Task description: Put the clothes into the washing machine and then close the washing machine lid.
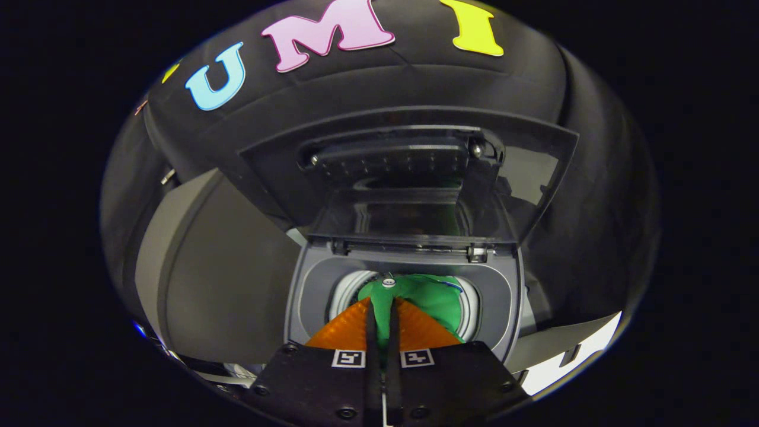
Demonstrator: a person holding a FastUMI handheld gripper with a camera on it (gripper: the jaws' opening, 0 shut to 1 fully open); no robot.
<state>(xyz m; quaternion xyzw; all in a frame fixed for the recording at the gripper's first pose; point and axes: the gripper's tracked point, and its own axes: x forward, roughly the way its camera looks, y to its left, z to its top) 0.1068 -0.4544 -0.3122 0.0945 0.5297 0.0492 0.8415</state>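
- Pinching a green cloth garment (436, 299), the handheld two-finger gripper (382, 308) has its fingers drawn close together, with only a thin strip of the fabric showing in the narrow gap between them.
- The gripper points down into the round mouth of the grey top-loading washing machine (510, 308), its fingertips reaching just over the near rim of the pale drum opening (347, 293).
- The green garment lies bunched inside that opening, spreading from between the fingers away toward the far side and to the right; it is crumpled, so no clear long axis can be read, though the held fold runs straight along the fingers.
- A small round white button (388, 283) sits on the cloth just beyond the fingertips.
- The dark, glossy hinged lid (409, 172) stands raised and tilted back behind the opening, hinged along the machine's far edge, its underside facing the gripper and reflecting a green tint.
- A broad grey panel (225, 279) lies to the left of the machine.
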